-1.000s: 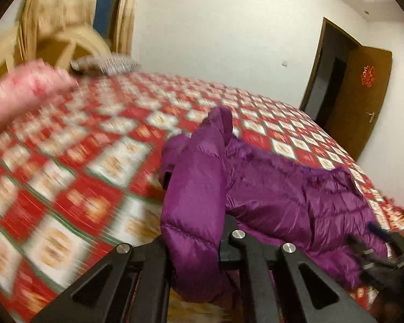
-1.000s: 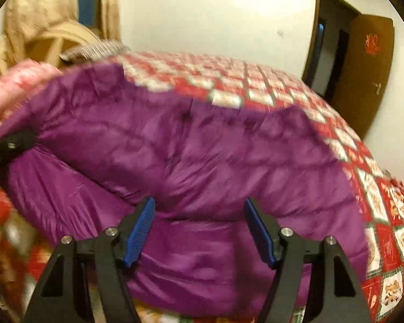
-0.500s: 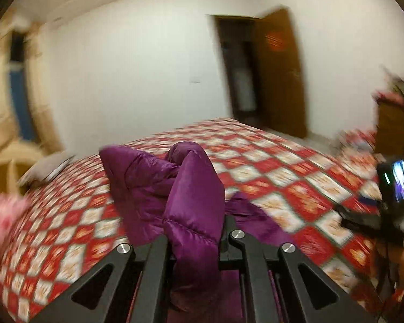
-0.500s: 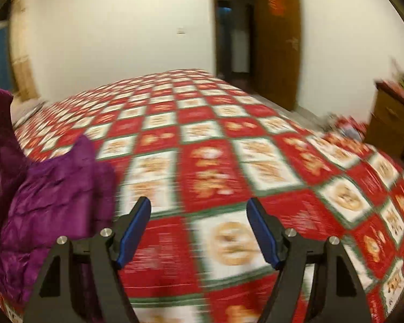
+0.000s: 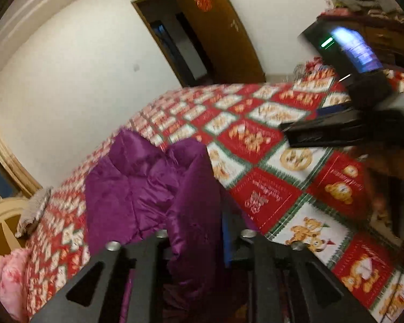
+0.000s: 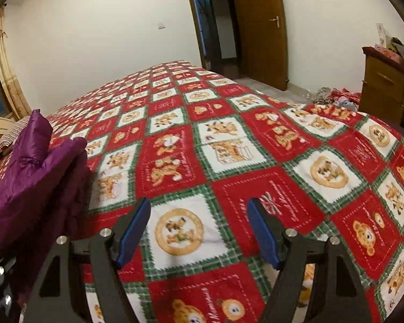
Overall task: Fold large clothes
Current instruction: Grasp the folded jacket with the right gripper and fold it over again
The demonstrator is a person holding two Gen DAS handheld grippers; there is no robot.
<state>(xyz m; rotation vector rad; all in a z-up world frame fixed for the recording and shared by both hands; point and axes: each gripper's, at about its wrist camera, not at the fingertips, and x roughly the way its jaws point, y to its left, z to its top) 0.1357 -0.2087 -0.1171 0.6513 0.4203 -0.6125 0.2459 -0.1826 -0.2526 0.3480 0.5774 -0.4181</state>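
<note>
On the bed's red, white and green bear-print quilt (image 6: 229, 161) lies the puffy purple quilted jacket (image 5: 137, 188), bunched toward its left side.

Step in hand, my reading: letting go of a fold. My left gripper (image 5: 199, 242) has just been opening its jaws; a thick fold of the jacket runs up between them. A gap and a blue pad show on the right, so I judge the fingers no longer pinch it.

My right gripper (image 6: 199, 231) stands released, wide apart, nothing between its blue pads, quilt only beneath.

Next move: free the left fingers fully, then take a fresh edge with both to flatten and fold. The slippery shell may spring back.

Left wrist view alone shows the fold between its jaws, and the right-hand unit with its lit screen (image 5: 344, 48). Right wrist view shows the jacket only at its left edge, the clear quilt beside it, and a wooden dresser (image 6: 385, 91).
</note>
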